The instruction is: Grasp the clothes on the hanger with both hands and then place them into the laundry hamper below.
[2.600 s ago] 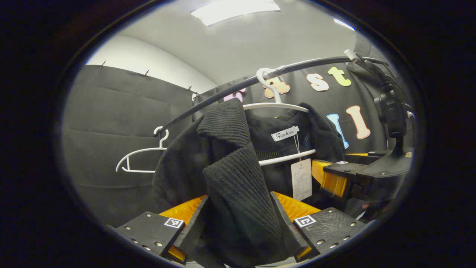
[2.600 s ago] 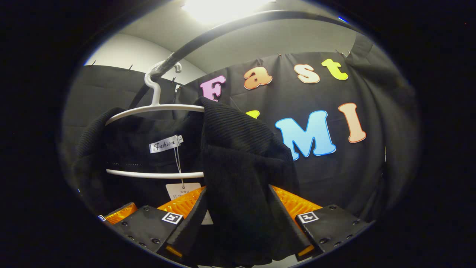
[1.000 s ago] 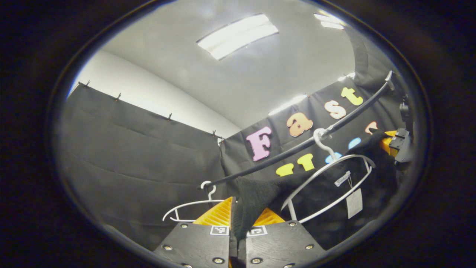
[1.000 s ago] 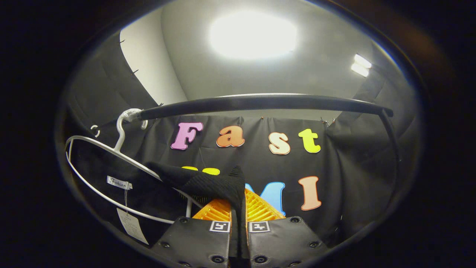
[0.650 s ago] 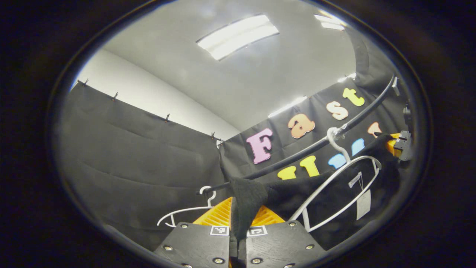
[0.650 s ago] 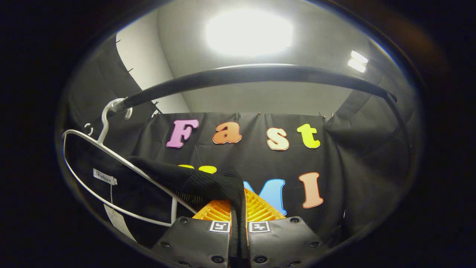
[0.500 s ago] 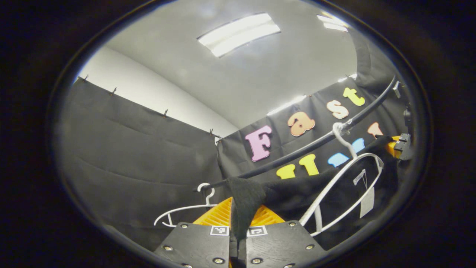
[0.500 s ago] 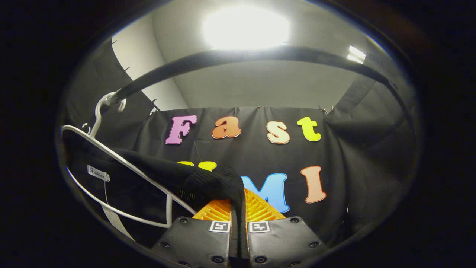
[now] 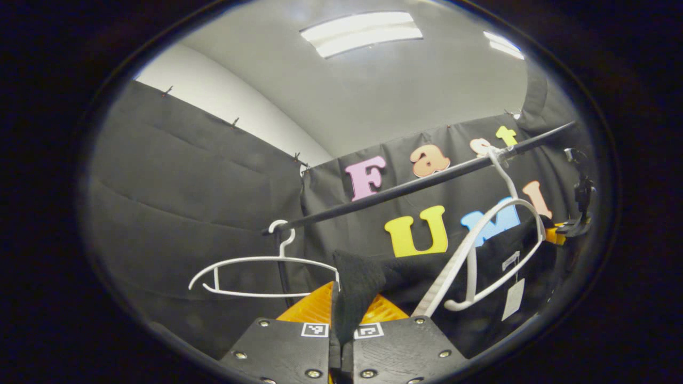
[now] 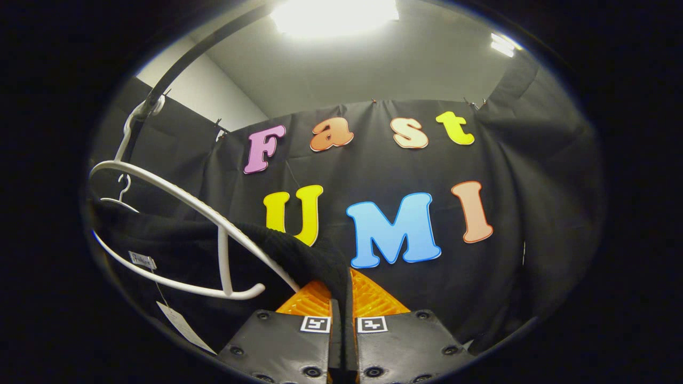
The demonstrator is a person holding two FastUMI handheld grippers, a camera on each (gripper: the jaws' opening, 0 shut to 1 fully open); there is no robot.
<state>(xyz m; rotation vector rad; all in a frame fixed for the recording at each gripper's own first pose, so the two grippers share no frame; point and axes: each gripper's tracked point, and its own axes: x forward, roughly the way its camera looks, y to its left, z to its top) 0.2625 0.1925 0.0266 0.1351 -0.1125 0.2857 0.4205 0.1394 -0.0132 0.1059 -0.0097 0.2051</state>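
A black knit garment [image 9: 405,277] is stretched between my two grippers. My left gripper [image 9: 342,312] is shut on one shoulder of it. In the left gripper view, the right gripper [image 9: 560,233] holds the other end at the far right. A white hanger [image 9: 475,250] tilts across the cloth, its hook on the black rail [image 9: 416,184]. My right gripper [image 10: 341,298] is shut on the garment [image 10: 160,250]. The hanger [image 10: 176,205] slants down to the cloth beside my fingers. A paper tag [image 10: 181,326] hangs from the collar.
An empty white hanger [image 9: 256,265] hangs on the rail to the left, also small at the left in the right gripper view as a second hanger [image 10: 121,196]. The rail [image 10: 176,69] runs overhead. Black cloth walls close the booth behind.
Both grippers, open around the shoulders 2.6 s ago, have shut on the garment and pulled it outward and down. The rail has risen in both views and the hanger has tilted more.
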